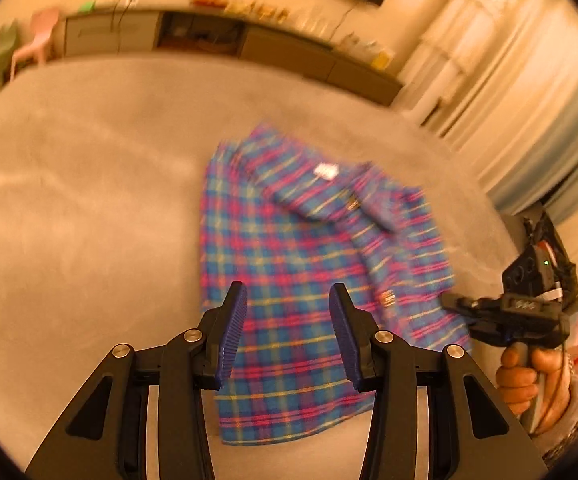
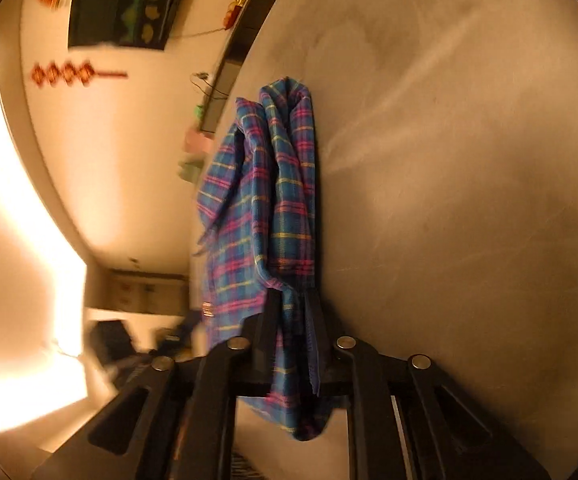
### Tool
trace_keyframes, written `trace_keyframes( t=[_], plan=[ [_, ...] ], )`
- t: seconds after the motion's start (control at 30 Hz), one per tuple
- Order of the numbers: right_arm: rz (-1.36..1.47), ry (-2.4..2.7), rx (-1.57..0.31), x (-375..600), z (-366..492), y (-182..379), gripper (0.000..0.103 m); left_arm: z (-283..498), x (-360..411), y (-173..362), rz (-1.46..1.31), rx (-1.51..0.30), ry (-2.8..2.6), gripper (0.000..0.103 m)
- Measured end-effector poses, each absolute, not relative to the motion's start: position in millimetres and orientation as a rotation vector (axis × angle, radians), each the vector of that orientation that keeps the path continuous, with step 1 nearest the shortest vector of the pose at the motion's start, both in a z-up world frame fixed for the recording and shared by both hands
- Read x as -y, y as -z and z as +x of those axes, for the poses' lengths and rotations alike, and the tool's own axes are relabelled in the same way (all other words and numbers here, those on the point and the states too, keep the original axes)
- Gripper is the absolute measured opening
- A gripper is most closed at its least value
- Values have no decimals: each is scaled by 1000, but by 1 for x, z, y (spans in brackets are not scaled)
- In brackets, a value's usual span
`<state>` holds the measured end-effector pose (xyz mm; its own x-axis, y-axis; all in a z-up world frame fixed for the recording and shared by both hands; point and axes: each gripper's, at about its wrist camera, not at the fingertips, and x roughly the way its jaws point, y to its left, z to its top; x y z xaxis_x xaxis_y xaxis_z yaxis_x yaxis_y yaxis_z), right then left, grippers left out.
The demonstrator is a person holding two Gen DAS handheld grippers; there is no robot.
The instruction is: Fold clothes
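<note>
R tool (image 2: 289,320) clamping plaid shirt (image 1: 289,264) hem, collar pointing away

Shirt (image 1: 289,280) blue plaid, pink and yellow lines; surface (image 1: 89,208) grey; tongs pads (image 1: 233,332) blue.

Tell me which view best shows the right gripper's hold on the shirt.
The right wrist view: the right gripper is shut on a bunched fold of the shirt. The left wrist view shows that gripper only from outside, blurred, at the shirt's edge, beyond the open left gripper.
</note>
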<state>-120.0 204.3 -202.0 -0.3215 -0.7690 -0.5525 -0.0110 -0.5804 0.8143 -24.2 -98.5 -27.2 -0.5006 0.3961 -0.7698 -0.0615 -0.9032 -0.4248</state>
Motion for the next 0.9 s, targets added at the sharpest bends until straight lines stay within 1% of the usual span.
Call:
trace_keyframes(
  t=[0.03,0.1,0.2,0.23,0.27,0.3,0.4,0.47,0.5,0.53,0.57,0.7,0.8,0.9],
  plan=[
    [1408,2034,916,-203,-118,191,35,-24,98,24,-1383,496,-2466,45],
    [1375,2203,720,-202,-113,167,45,-22,97,19,-1360,479,-2479,45],
    [1216,2401,455,-193,-100,128,45,-20,95,11,-1325,454,-2499,45],
    [1155,2416,363,-183,-95,118,39,-20,95,10,-1327,448,-2500,45],
    [1096,2419,276,-171,-91,109,36,-20,93,11,-1339,437,-2496,45],
    [1065,2400,203,-160,-88,105,35,-20,92,11,-1352,422,-2493,45],
    [1122,2336,24,-123,-87,128,35,-16,86,23,-1418,363,-2458,45],
    [1228,2320,-29,-114,-92,152,35,-16,81,37,-1473,329,-2411,45],
    [1261,2313,-17,-116,-95,162,31,-17,79,44,-1492,310,-2396,45],
    [1265,2321,-35,-116,-98,163,28,-18,76,46,-1485,291,-2398,45],
    [1269,2330,-66,-115,-101,162,26,-20,74,47,-1472,277,-2402,45],
    [1252,2381,-152,-112,-135,166,26,-43,64,49,-1434,277,-2450,46],
    [1239,2421,-109,-117,-170,168,26,-58,52,50,-1401,243,-2524,46],
    [1232,2422,-55,-124,-183,168,26,-56,44,50,-1427,225,-2555,46]
  ],
)
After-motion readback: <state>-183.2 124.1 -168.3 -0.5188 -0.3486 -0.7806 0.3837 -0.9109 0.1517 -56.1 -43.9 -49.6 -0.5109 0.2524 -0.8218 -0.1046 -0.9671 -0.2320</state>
